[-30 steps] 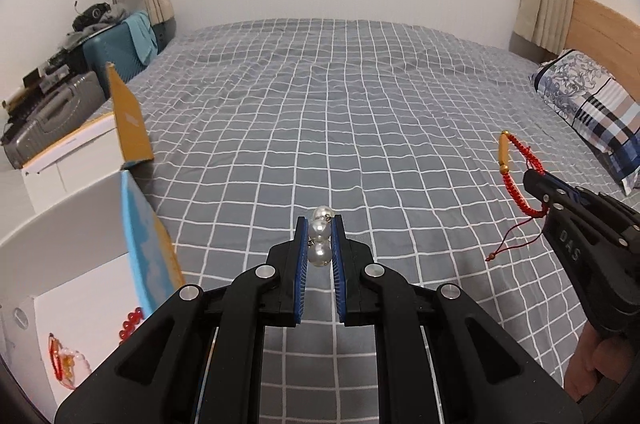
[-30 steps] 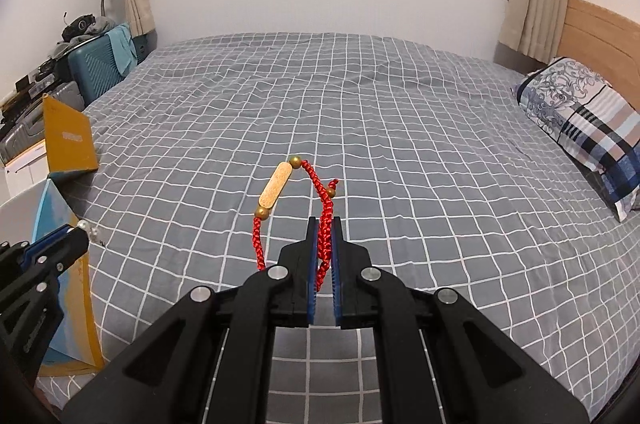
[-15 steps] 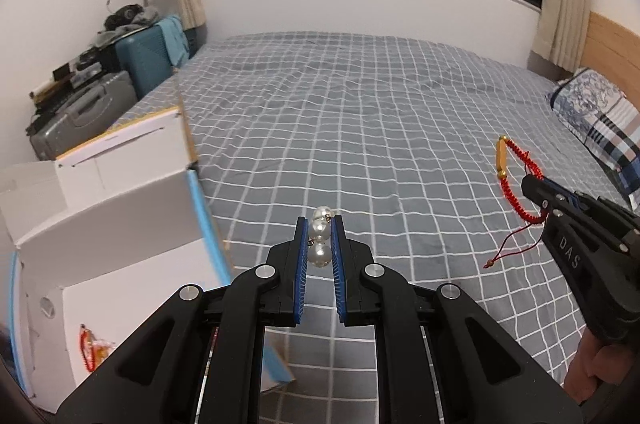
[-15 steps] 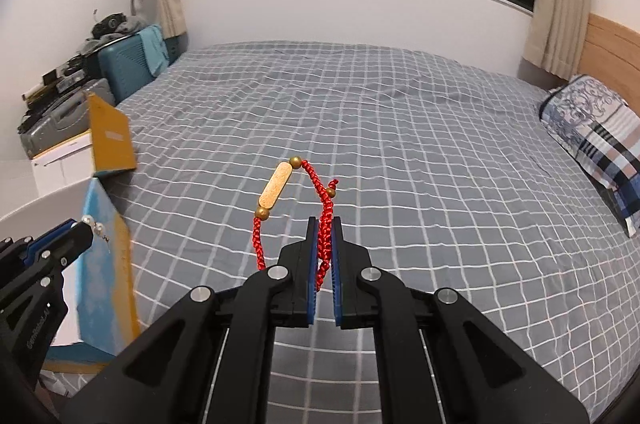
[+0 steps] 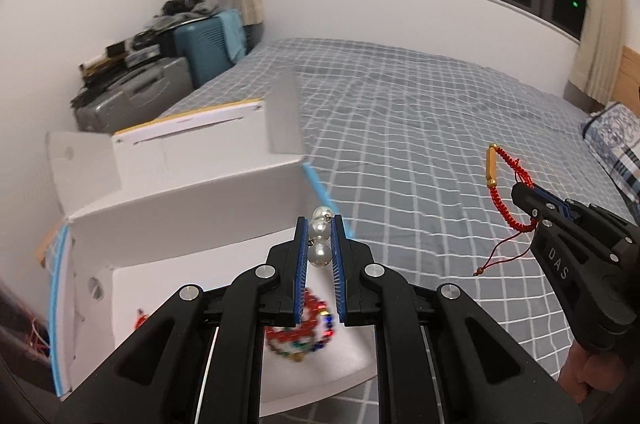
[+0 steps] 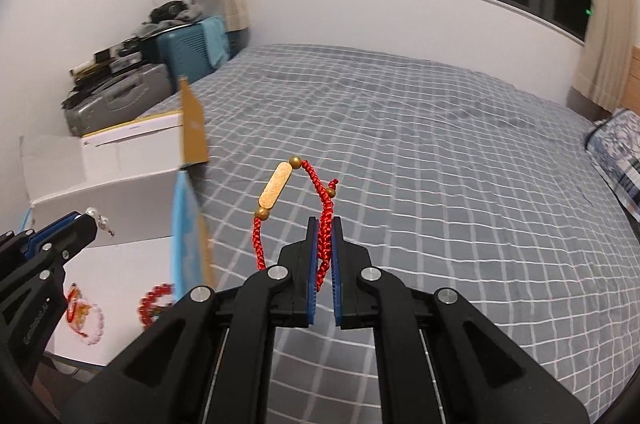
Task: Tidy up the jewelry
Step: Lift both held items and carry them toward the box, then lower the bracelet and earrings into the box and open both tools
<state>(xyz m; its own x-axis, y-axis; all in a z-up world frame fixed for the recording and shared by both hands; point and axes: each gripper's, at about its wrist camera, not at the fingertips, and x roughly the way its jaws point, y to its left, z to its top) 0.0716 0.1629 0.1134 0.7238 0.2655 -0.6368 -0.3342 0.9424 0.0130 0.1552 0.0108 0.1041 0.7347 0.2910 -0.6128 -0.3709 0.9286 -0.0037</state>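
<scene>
Transfer step: left gripper [image 5: 320, 244] pinches the pearl piece [image 5: 320, 242] above the open white box [image 5: 192, 200] at the bed's [image 5: 420, 152] left edge, release next; right gripper [image 6: 325, 248] clamps the red cord bracelet [image 6: 320, 200] over the bed.

A short string of white pearls [image 5: 320, 239] hangs above the open white box [image 5: 192, 200]; a red braided bracelet [image 6: 316, 208] with a gold bar stands upright.

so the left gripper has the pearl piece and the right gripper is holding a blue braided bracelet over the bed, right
Not quite. The bracelet pinched in the right gripper is red braided cord with a gold bar, not blue, as the right wrist view shows. The rest holds: the left gripper clamps the pearl piece, and the bracelet hangs over the bed.
</scene>
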